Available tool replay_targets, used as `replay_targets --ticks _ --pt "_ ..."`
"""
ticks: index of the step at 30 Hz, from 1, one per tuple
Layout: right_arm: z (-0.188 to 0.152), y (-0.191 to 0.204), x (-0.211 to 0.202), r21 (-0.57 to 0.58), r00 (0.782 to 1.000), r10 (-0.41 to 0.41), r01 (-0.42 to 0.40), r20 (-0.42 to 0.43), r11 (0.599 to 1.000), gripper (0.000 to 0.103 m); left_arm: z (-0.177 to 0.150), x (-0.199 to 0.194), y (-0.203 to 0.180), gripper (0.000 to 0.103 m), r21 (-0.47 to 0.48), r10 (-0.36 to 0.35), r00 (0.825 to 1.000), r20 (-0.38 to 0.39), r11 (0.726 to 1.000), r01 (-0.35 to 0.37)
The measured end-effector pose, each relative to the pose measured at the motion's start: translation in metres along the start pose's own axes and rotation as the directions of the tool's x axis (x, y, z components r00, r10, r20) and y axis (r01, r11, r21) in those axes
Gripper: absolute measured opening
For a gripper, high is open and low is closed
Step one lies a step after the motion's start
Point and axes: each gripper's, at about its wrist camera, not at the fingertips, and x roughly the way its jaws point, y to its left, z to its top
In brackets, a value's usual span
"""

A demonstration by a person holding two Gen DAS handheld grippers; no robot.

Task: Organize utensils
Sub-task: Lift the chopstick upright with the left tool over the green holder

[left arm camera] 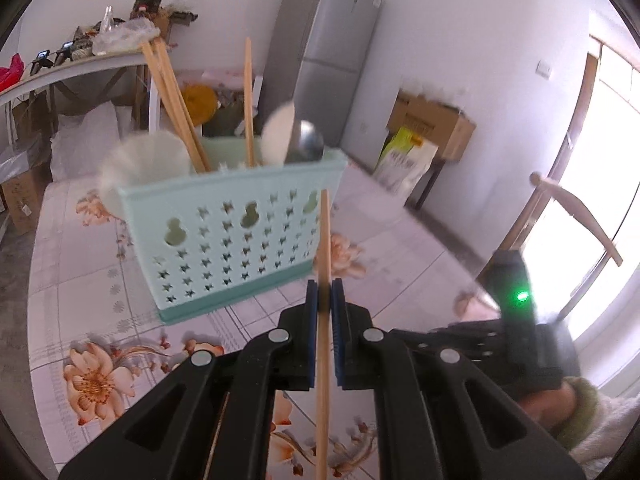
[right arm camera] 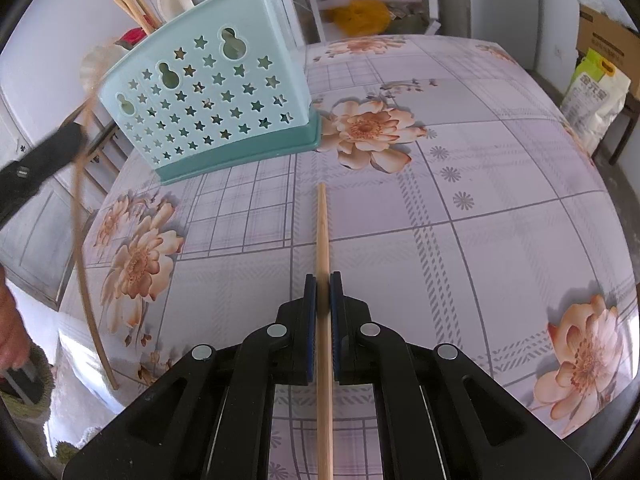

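We hold a chopstick in each gripper. The left gripper (left arm camera: 325, 294) is clenched on a wooden chopstick (left arm camera: 323, 340), which runs straight between the blue pads (left arm camera: 313, 320) and sticks out a little way beyond the fingertips. Just ahead of those fingertips and slightly to their left stands the mint-green basket (left arm camera: 232, 236) with star-shaped holes, resting on the flowered tablecloth (left arm camera: 80, 264). Inside it we see several chopsticks (left arm camera: 172, 104) leaning left, one more upright, a metal spoon (left arm camera: 306, 142) and what seems to be a pale spoon (left arm camera: 278, 134), though blur makes that uncertain.

The right gripper (right arm camera: 323, 294) is likewise clamped on its own chopstick (right arm camera: 323, 264), whose tip reaches forward past the fingers over the tablecloth (right arm camera: 480, 184). From here the basket (right arm camera: 212, 100) sits well ahead and to the left of the fingertips. At the far left of this view the left gripper (right arm camera: 44, 160) appears as a dark blurred shape with its chopstick (right arm camera: 82, 240) beside the basket.
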Motion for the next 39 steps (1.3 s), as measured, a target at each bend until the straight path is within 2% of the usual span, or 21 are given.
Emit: replay_targets --ticks 8,15,20,28,35,39 --pt "0.0 0.0 0.001 0.003 1.0 0.004 -0.004 0.0 1.0 0.005 0.012 -0.04 0.006 0.006 -0.005 -0.006 0.994 0.113 1.0 0.006" --pt "0.0 0.0 0.001 0.003 1.0 0.004 -0.004 0.0 1.0 0.005 0.046 -0.068 0.003 0.006 -0.002 -0.019 0.97 0.242 1.0 0.021" --pt "0.0 0.0 0.002 0.004 1.0 0.003 -0.003 0.001 1.0 0.005 0.072 -0.085 -0.001 0.006 0.026 -0.02 0.946 0.325 1.0 0.012" --pt "0.001 0.0 0.001 0.005 1.0 0.007 -0.007 0.002 1.0 0.005 0.112 -0.112 -0.006 0.006 0.069 0.005 0.899 0.438 0.997 -0.039" --pt "0.001 0.001 0.001 0.006 1.0 0.007 -0.007 0.003 1.0 0.005 0.136 -0.113 -0.004 0.006 0.075 0.079 0.853 0.515 0.988 -0.136" --pt "0.001 0.001 0.001 0.006 1.0 0.007 -0.007 0.003 1.0 0.005 0.138 -0.103 0.002 0.006 0.061 0.142 0.825 0.547 0.976 -0.208"
